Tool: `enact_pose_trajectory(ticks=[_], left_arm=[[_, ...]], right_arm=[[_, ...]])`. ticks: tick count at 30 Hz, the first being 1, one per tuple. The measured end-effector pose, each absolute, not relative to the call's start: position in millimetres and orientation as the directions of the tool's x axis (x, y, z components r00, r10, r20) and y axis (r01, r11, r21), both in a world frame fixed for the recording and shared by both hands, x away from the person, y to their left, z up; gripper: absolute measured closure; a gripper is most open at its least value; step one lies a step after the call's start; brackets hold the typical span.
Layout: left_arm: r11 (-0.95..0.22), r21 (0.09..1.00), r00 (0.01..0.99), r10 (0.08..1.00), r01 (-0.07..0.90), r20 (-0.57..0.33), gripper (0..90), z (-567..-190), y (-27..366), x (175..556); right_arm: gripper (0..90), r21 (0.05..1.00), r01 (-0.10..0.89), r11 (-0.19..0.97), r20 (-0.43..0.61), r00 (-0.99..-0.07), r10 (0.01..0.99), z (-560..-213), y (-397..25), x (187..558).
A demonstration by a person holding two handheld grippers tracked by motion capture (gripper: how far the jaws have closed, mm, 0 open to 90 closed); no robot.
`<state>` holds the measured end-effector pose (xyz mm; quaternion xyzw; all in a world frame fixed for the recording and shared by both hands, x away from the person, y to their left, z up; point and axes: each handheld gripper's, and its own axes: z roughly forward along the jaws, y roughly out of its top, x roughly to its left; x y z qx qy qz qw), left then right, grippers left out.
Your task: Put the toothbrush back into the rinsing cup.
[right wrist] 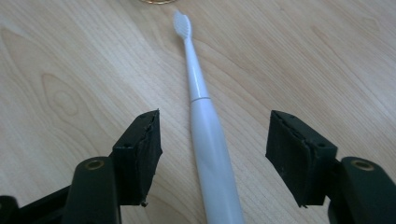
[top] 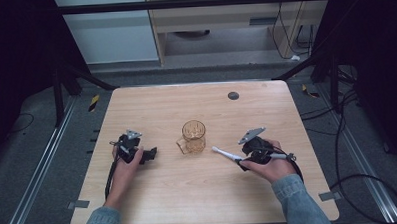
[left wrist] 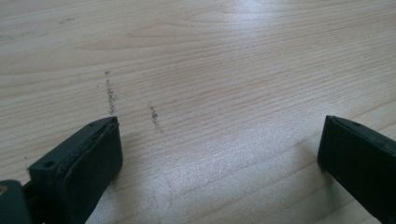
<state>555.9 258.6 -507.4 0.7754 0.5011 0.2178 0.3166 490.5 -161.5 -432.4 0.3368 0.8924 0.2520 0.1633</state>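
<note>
A white toothbrush (right wrist: 205,126) lies flat on the wooden table (top: 199,187), its bristle head pointing toward an amber glass mug (top: 193,137) that stands upright at the table's middle. My right gripper (right wrist: 212,154) is open, its jaws on either side of the toothbrush handle without touching it. In the high view the toothbrush (top: 226,154) sticks out leftward from the right gripper (top: 242,162). My left gripper (top: 152,154) rests low at the left of the mug, open. In its own view the left gripper (left wrist: 219,149) has only bare wood between its jaws.
A small dark round disc (top: 233,96) lies near the table's far edge. Faint dark scuff marks (left wrist: 111,95) show on the wood ahead of the left jaws. Cables and metal rails run along the floor on both sides of the table.
</note>
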Motion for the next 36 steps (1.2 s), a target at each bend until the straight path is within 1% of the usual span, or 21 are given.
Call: enact_pose_trajectory(ticks=[4, 5, 10, 15, 16, 20, 25, 29, 36], left_arm=[[-0.298, 0.709, 0.403, 0.915, 0.639, 0.021, 0.0, -507.4, 258.6, 555.9], [-0.295, 0.711, 0.402, 0.915, 0.638, 0.019, 0.0, -507.6, 258.5, 556.0], [-0.289, 0.712, 0.395, 0.919, 0.641, 0.017, 0.0, -507.6, 257.8, 557.5], [-0.287, 0.711, 0.391, 0.92, 0.642, 0.019, 0.0, -507.5, 257.6, 558.6], [-0.287, 0.711, 0.391, 0.92, 0.642, 0.018, 0.0, -507.5, 257.6, 558.7], [-0.287, 0.711, 0.391, 0.92, 0.642, 0.019, 0.0, -507.5, 257.5, 559.0], [-0.288, 0.711, 0.392, 0.92, 0.642, 0.019, 0.0, -507.5, 257.5, 559.4], [-0.287, 0.711, 0.391, 0.92, 0.642, 0.019, 0.0, -507.5, 257.4, 559.9], [-0.288, 0.71, 0.392, 0.92, 0.643, 0.018, 0.0, -507.4, 257.2, 560.9]], right_arm=[[38.0, 0.525, 0.533, 0.664, -0.118, -0.726, 0.677, -424.3, -160.0, 495.1], [38.3, 0.492, 0.542, 0.681, -0.118, -0.733, 0.669, -422.7, -159.7, 497.4], [40.2, 0.458, 0.554, 0.695, -0.124, -0.734, 0.668, -418.1, -161.5, 499.2], [42.9, 0.451, 0.564, 0.691, -0.114, -0.732, 0.672, -418.3, -163.5, 501.4], [45.4, 0.447, 0.564, 0.694, -0.116, -0.733, 0.671, -418.7, -163.3, 503.7], [47.3, 0.426, 0.562, 0.709, -0.133, -0.736, 0.663, -418.1, -160.7, 505.3], [46.7, 0.422, 0.554, 0.717, -0.142, -0.741, 0.656, -419.1, -159.4, 505.0], [41.8, 0.419, 0.551, 0.722, -0.137, -0.747, 0.65, -419.1, -159.3, 506.0], [41.3, 0.411, 0.545, 0.731, -0.135, -0.756, 0.64, -417.6, -155.2, 511.9]])
